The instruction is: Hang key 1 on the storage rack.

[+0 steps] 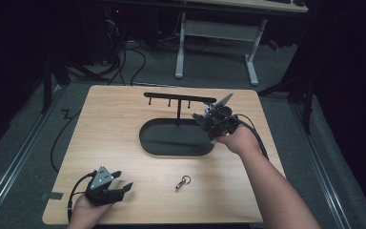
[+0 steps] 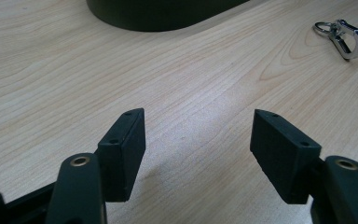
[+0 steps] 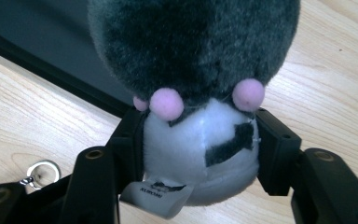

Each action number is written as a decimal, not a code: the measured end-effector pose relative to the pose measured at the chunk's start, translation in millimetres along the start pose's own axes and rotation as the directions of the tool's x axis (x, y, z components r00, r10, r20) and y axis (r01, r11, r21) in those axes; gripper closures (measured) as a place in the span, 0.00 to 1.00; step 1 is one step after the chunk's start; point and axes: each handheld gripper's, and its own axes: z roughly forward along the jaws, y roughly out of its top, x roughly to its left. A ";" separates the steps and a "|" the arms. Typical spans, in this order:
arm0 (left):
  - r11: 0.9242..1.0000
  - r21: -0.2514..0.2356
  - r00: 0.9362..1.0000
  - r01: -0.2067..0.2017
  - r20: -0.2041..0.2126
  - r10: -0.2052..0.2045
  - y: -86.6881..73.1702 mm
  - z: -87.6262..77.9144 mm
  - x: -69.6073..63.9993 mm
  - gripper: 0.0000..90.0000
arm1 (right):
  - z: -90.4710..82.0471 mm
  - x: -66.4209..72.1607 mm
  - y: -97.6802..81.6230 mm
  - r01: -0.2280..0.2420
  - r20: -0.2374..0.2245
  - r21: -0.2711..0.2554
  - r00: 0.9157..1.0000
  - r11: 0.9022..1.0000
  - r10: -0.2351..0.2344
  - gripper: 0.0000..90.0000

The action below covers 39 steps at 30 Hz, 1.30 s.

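Two tongs: the left tongs [image 2: 198,154] are held wide and empty over the desk [image 1: 124,119]
Right tongs [image 3: 200,154]: a plush toy [image 3: 196,93] is held between them, by the black stand [image 1: 176,136]
Risk: the soft toy could be dropped if the squeeze is loosened
Key ring [image 1: 183,182]: could be bumped away

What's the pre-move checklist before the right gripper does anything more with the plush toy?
1. Grip on plush toy: right gripper has a pad against each side of the white body. Ok.
2. Toy's fabric label: hangs free below the toy, not pinched. Ok.
3. Black stand: its oval base lies just left of the right gripper; whether the toy touches it, cannot tell.
4. Hooks on the bar: nothing hangs on them. Ok.
5. Metal clasp: lies loose on the table, apart from both grippers. Ok.
6. Left gripper: open, nothing between its pads, rests near the front edge. Ok.
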 end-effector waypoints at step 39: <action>1.000 0.013 1.000 -0.016 0.007 0.016 1.8 4.8 -5.3 0.40 | 3.8 6.6 -77.9 0.006 -0.079 -0.086 0.997 0.996 -0.013 0.47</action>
